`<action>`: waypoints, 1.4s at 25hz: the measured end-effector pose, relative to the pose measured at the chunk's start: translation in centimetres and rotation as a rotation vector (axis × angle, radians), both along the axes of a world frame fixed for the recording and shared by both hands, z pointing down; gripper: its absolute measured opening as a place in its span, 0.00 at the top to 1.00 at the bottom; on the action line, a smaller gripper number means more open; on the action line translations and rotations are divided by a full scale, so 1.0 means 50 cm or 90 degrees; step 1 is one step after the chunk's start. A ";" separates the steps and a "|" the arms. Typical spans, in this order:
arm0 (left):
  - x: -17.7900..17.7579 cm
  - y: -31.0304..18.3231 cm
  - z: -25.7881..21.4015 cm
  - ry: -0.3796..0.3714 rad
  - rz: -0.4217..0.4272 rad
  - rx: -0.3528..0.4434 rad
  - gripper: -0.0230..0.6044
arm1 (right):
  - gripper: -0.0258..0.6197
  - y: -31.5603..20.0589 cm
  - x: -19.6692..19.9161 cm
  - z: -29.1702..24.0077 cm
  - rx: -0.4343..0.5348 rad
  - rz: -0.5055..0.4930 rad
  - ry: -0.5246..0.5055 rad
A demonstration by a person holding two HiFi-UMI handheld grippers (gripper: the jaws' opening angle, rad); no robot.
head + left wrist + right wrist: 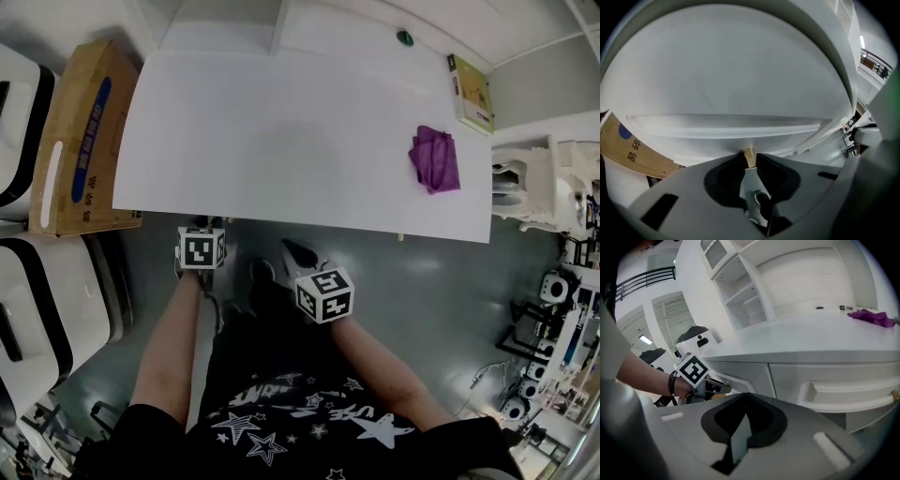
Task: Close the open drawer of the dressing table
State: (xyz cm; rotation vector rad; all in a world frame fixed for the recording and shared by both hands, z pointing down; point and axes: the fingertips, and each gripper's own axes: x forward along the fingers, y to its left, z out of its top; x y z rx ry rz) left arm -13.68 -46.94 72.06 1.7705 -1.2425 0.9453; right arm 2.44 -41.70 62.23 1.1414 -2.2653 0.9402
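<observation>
Status: close is in progress, I'd say late stage. The left tool [751, 165] is clamped on the small round brass knob [749, 155] at the lower edge of the white painted drawer [726, 126], which sits under the left front edge of the dressing table's flat matte white tabletop [281, 141], right in front of the person. From the head view nothing of the drawer sticks out past the tabletop edge. In the right gripper view its front looks only slightly proud of the frame, though I can't say for sure that a gap remains. So what's left, as I read it, is the last bit of push until the front sits flush, then letting go of the knob. The right tool [746, 395] has its jaws together with nothing between them; it hangs to the side, apart from the furniture. Materials: the drawer front is smooth, satin white, hard panel with a long raised horizontal moulding above the knob. The knob is a short metal peg, yellowish and slightly shiny. Also on the tabletop, well away at the right, is a crumpled soft purple cloth [434, 159]. A tan corrugated cardboard box [80, 141] stands beside the left end.
</observation>
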 end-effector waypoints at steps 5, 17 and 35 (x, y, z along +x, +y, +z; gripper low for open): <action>0.003 0.001 0.002 0.010 0.015 0.011 0.83 | 0.96 0.014 -0.004 -0.013 0.008 0.001 0.008; -0.011 0.091 -0.068 0.046 0.017 0.070 0.63 | 0.96 0.074 -0.048 -0.072 0.064 0.024 0.005; -0.070 0.320 -0.374 0.096 0.030 0.329 0.89 | 0.96 0.290 -0.077 -0.231 0.152 0.092 -0.047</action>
